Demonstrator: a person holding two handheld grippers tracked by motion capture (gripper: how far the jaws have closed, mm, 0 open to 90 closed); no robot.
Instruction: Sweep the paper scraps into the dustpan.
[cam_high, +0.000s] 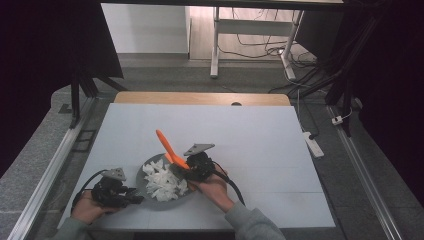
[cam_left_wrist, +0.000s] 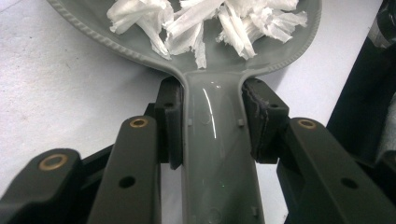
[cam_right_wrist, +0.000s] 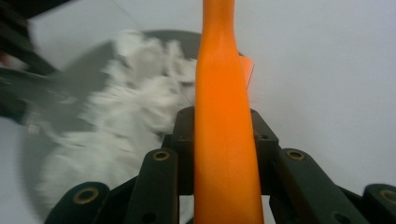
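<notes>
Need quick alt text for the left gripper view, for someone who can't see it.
The left tongs are shut on the handle of a grey dustpan, black pads pressing both its sides. Beyond them the pan holds shredded white paper and rests on the white table.

Two black hand-held grippers, the left gripper (cam_high: 134, 194) and the right gripper (cam_high: 176, 167), each topped by a grey three-cornered plate and trailed by a thick black cable. Matte black jaw links with round brass-coloured pivot pins and small dark screw holes. Blocky black pads at the tips. Grey-green sweatshirt sleeves (cam_high: 252, 223), ribbed cuffs.
</notes>
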